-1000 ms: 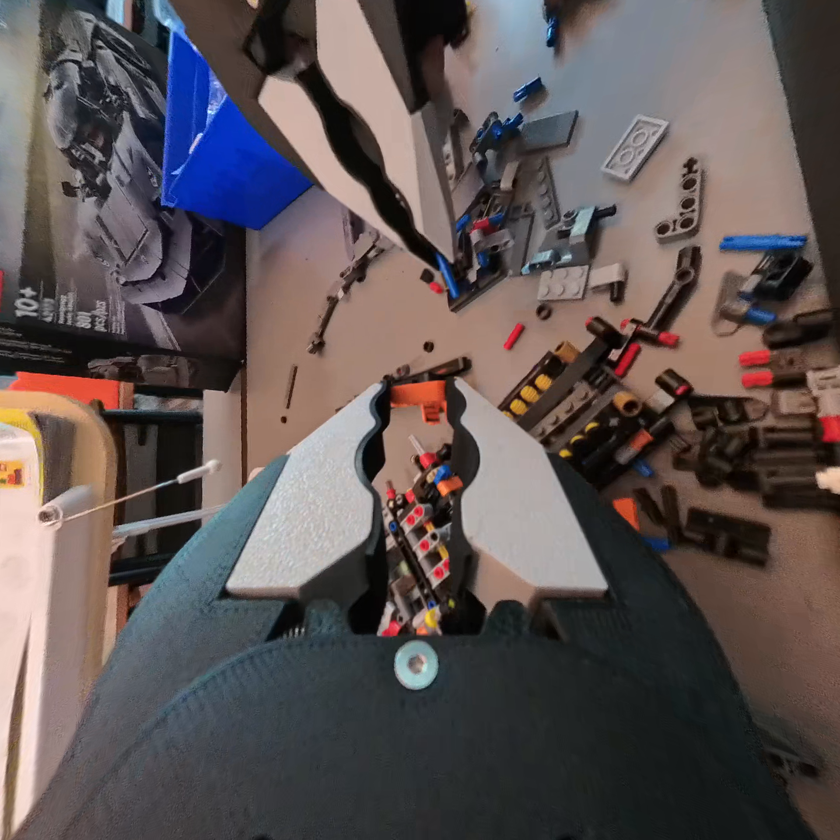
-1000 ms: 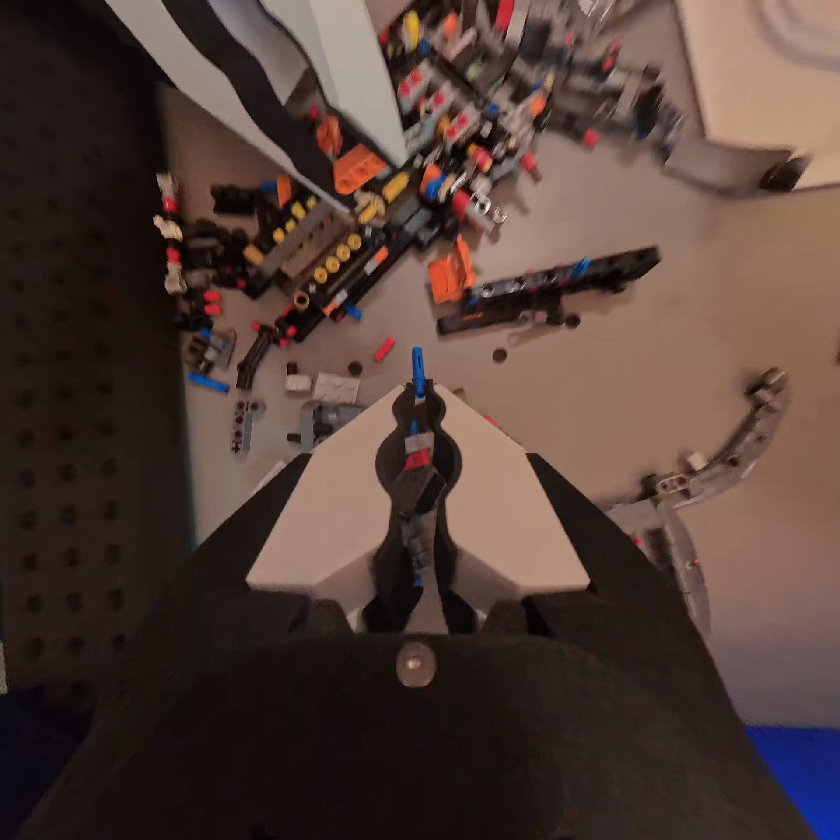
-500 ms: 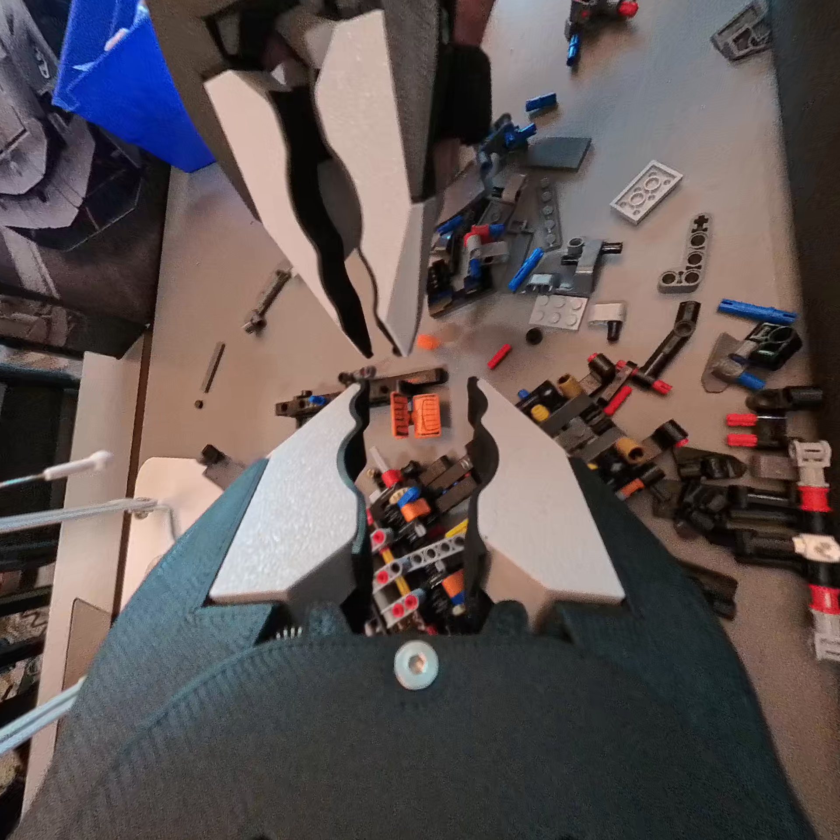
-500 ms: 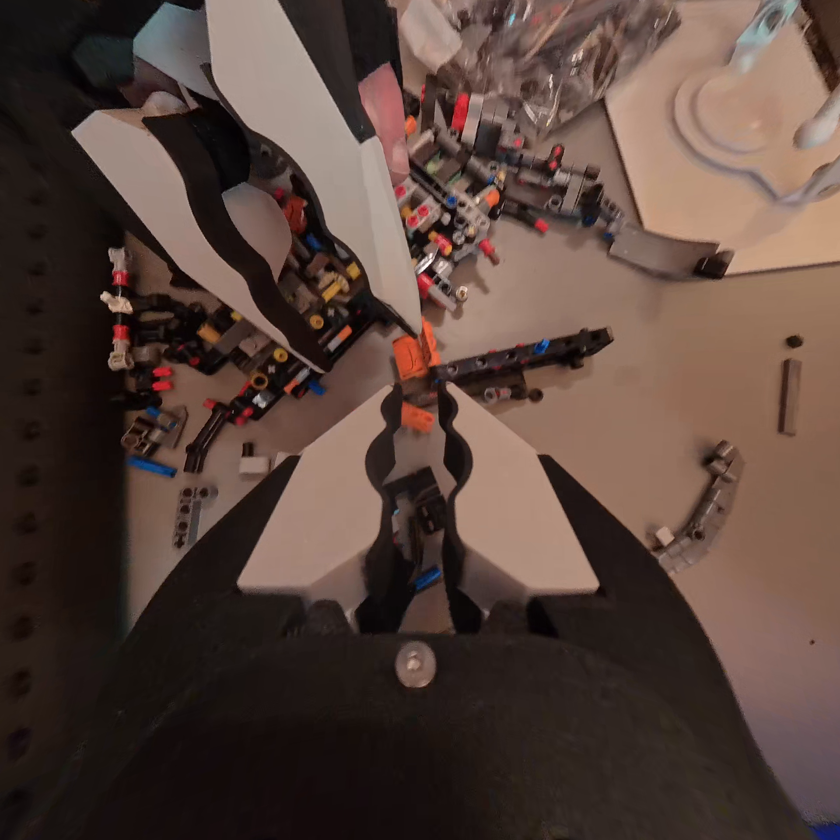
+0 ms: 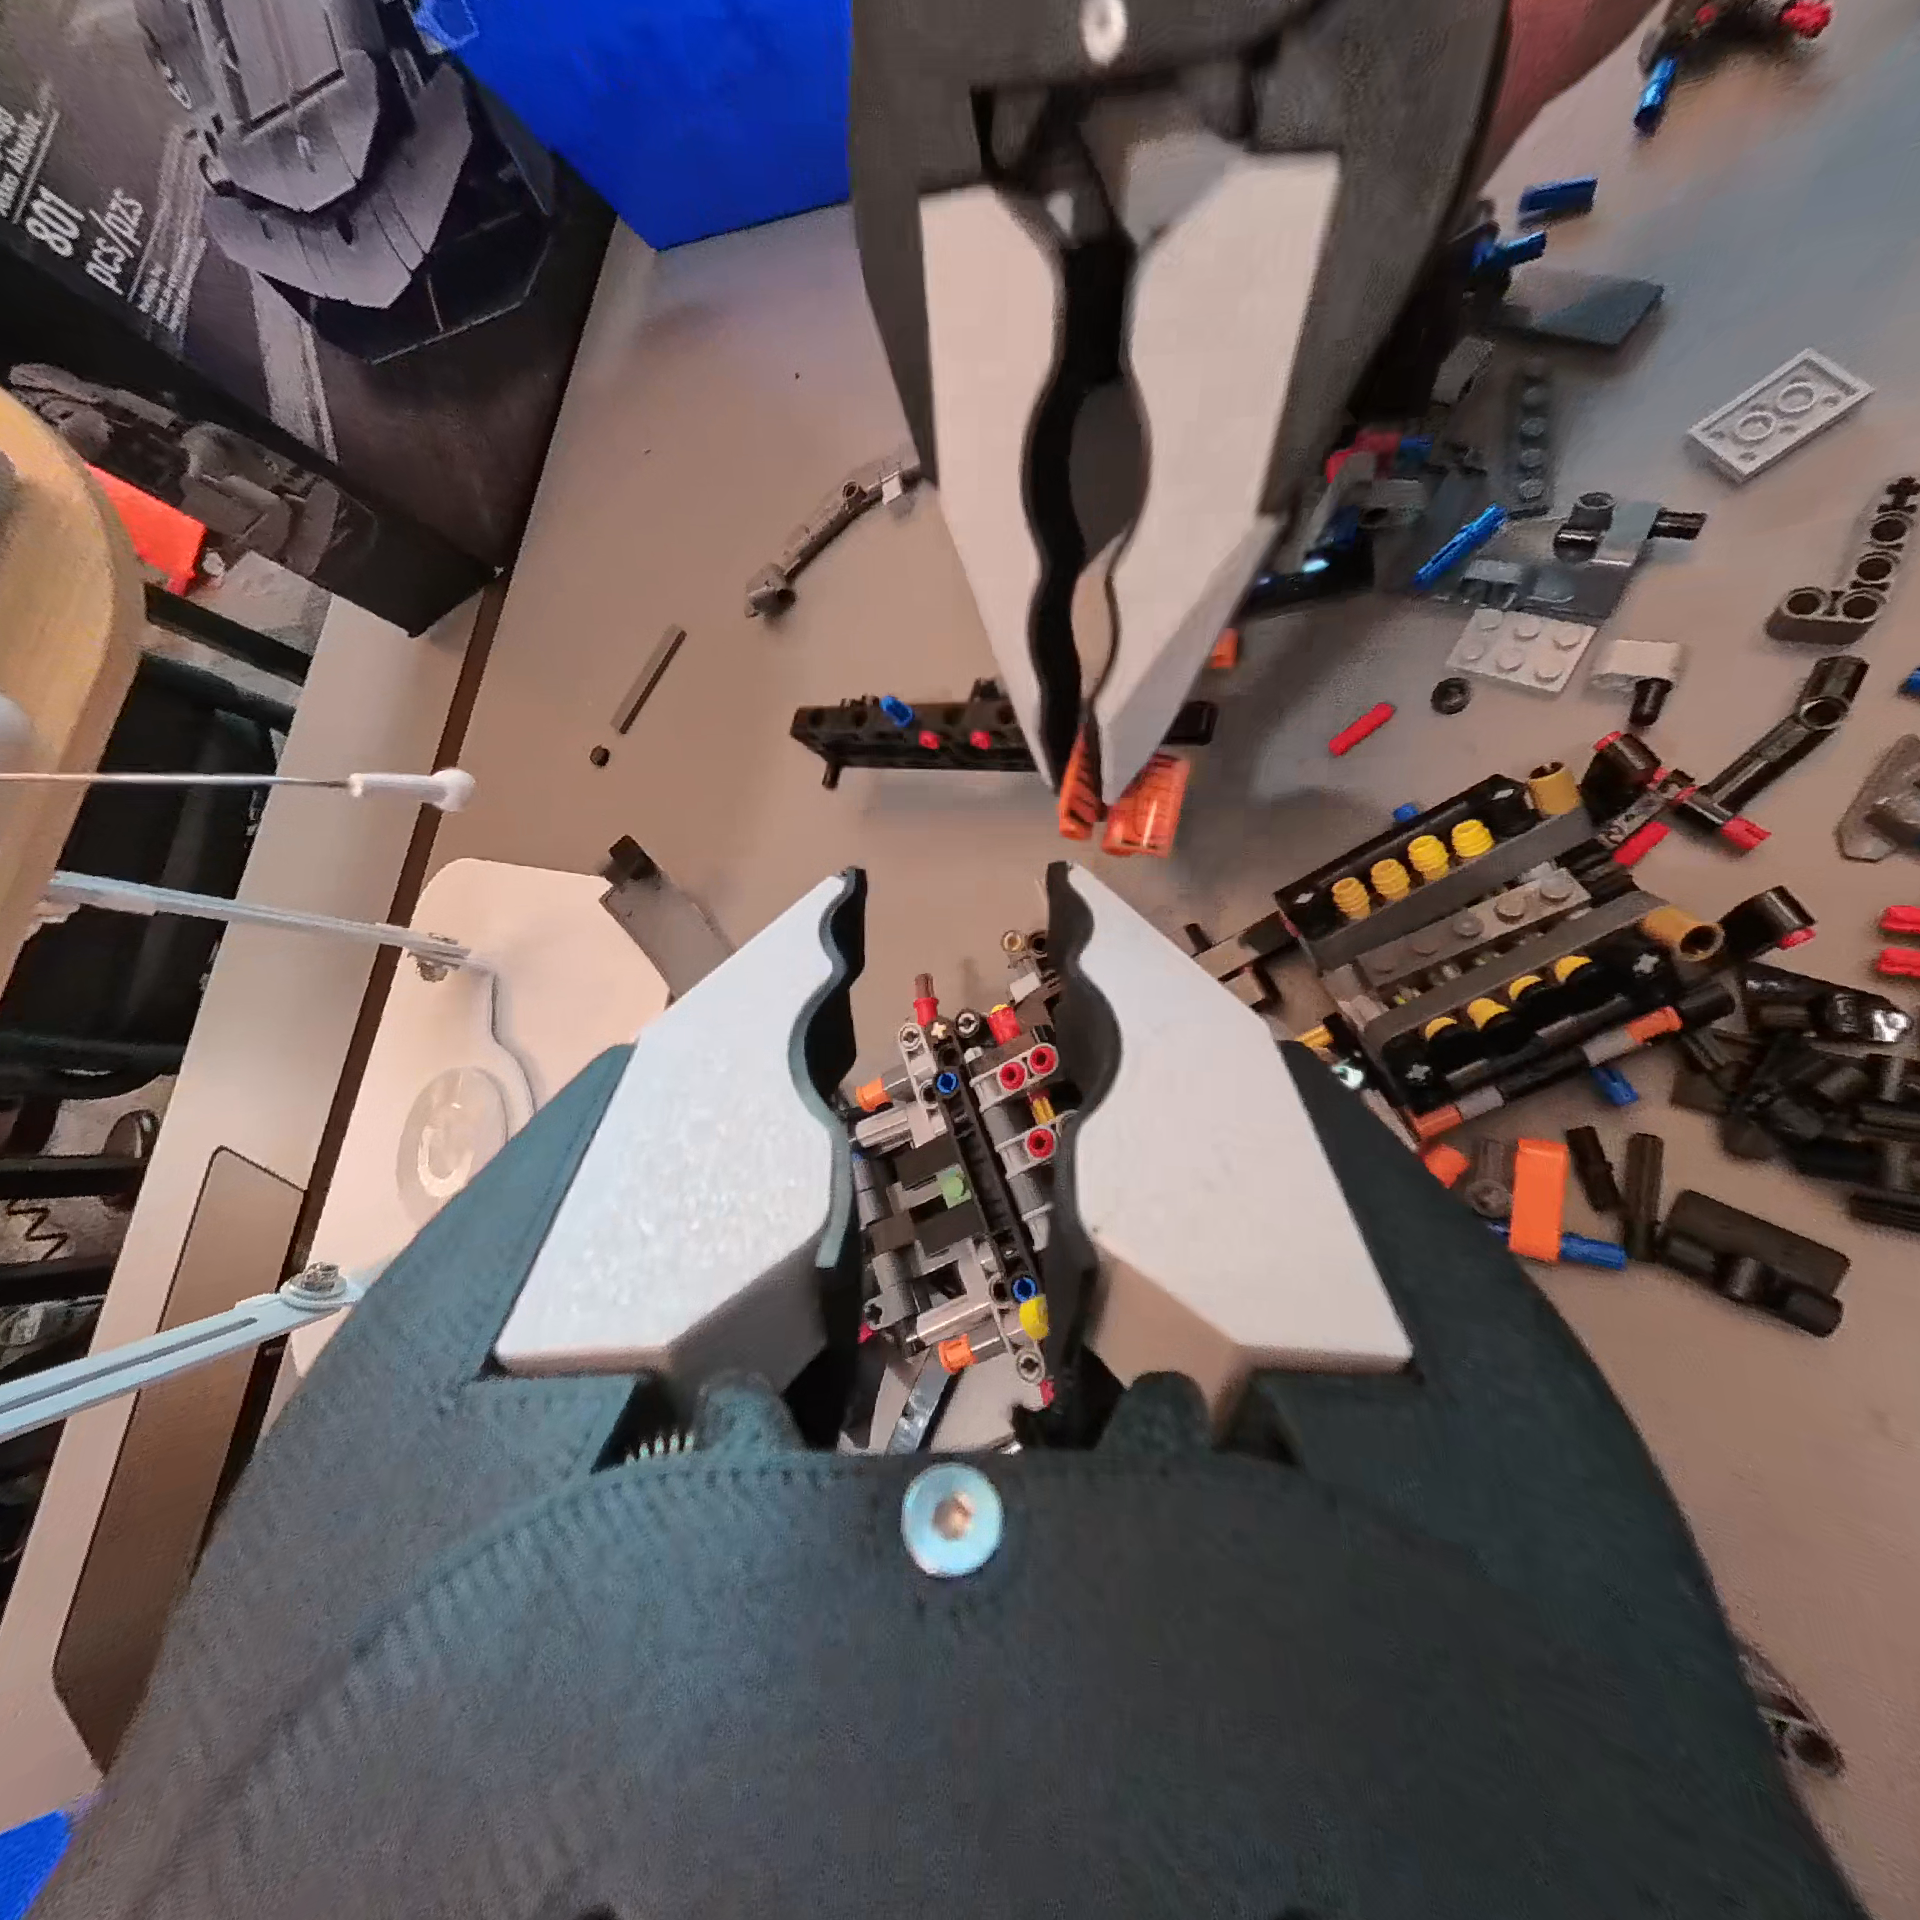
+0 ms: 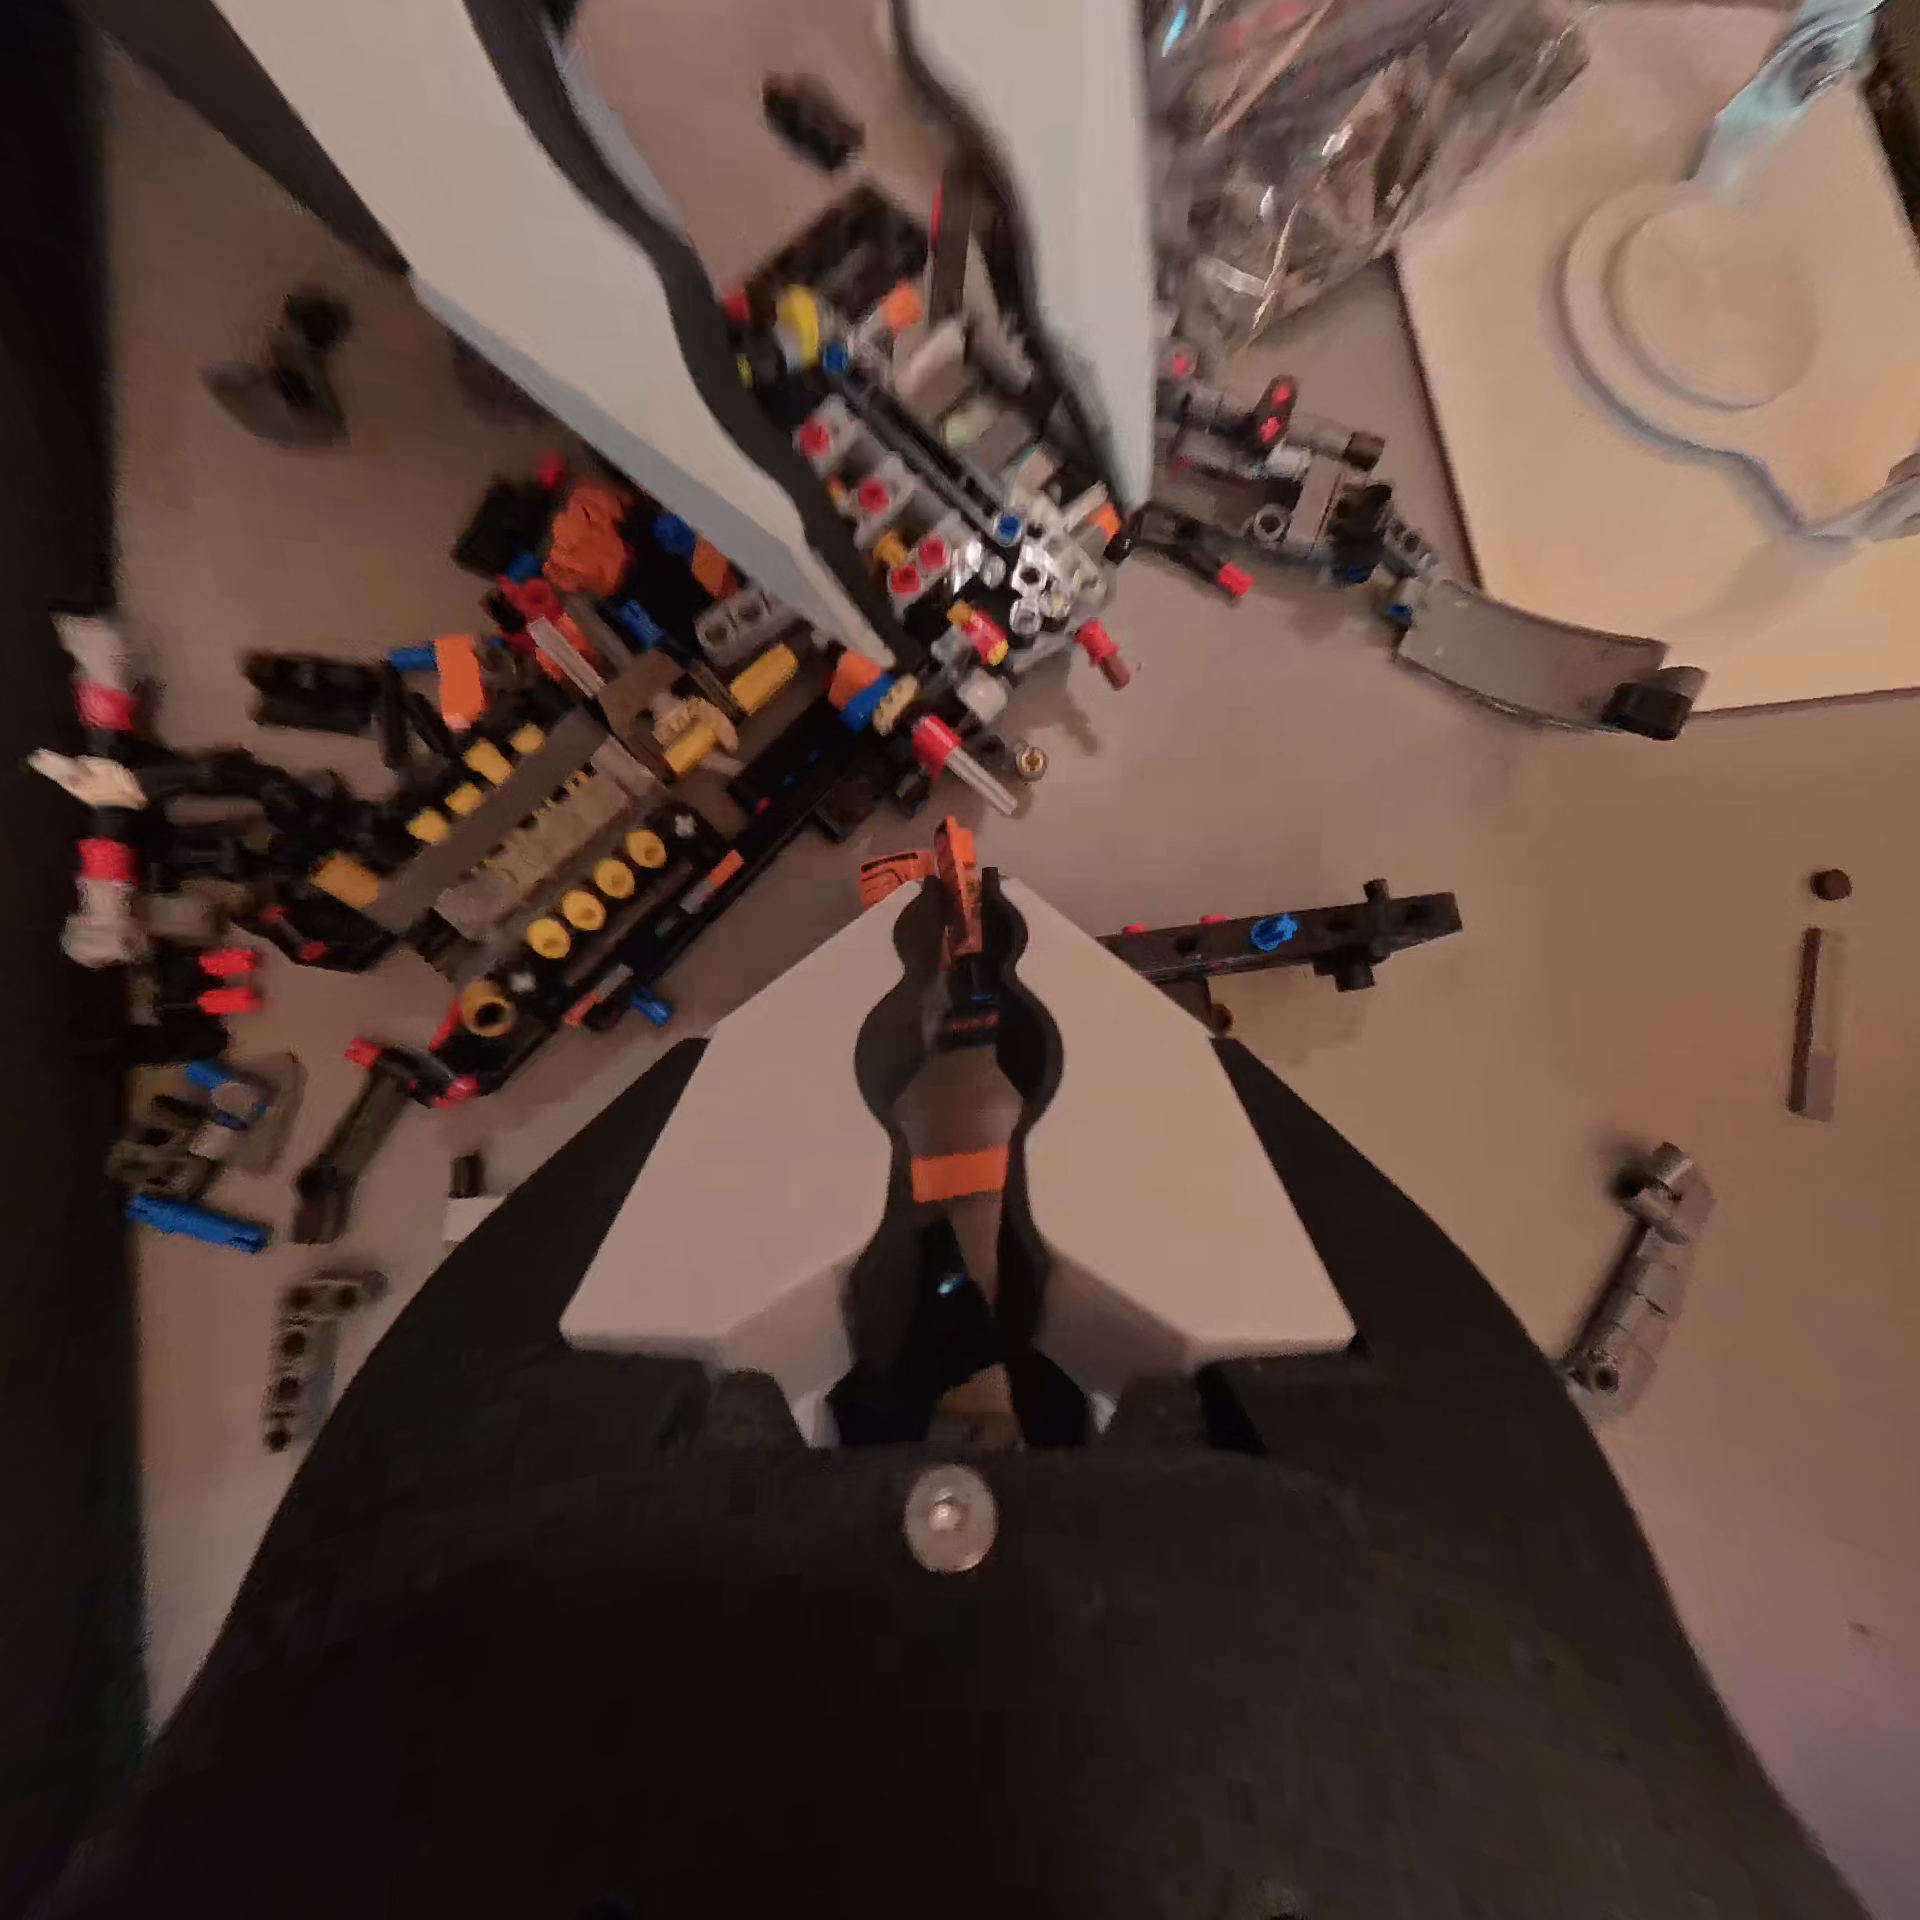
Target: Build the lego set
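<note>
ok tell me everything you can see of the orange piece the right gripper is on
The orange piece is a small ribbed plastic lego part, pinched on edge between the tips of the right gripper, whose grey fingers are closed on it. A second orange ribbed piece lies right beside it on the grey table; whether the two are joined is unclear. It sits just ahead of the long black beam, in front of the left gripper.

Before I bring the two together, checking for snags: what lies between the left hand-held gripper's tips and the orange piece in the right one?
Only bare table, in the left wrist view, between the left hand-held gripper and the orange piece.
</note>
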The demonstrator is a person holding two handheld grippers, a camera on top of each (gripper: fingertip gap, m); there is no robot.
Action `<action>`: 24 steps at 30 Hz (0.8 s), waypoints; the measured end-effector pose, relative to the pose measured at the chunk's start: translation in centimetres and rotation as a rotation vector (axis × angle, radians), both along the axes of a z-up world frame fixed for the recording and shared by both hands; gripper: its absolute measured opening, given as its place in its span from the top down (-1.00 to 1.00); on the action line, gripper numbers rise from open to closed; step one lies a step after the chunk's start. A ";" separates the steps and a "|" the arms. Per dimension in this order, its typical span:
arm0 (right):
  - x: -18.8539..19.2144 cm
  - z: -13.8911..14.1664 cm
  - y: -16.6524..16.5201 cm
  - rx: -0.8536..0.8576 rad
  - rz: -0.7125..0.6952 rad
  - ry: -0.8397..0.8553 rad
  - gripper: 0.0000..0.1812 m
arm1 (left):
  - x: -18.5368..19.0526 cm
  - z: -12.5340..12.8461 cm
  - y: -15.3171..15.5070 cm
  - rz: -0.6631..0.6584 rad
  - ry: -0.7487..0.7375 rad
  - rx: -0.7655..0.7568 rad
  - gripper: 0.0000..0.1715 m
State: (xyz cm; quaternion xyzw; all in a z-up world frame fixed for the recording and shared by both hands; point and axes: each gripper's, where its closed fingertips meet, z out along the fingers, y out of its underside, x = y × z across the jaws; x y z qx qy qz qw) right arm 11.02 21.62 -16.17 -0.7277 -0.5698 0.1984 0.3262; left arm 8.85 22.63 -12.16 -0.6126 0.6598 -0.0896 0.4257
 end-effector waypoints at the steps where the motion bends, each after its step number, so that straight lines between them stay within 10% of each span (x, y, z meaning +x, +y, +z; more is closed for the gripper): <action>1: -0.1 1.0 0.0 -0.021 -0.010 0.066 0.96 | 0.0 0.0 -0.1 -0.004 -0.002 -0.003 0.61; 8: -0.1 6.1 -0.7 -0.116 -0.008 0.388 0.96 | 1.2 0.7 -1.6 -0.087 -0.056 0.017 0.49; 24: -0.7 8.5 -1.4 -0.130 0.011 0.533 0.83 | 2.0 2.1 -2.0 -0.100 -0.160 0.046 1.00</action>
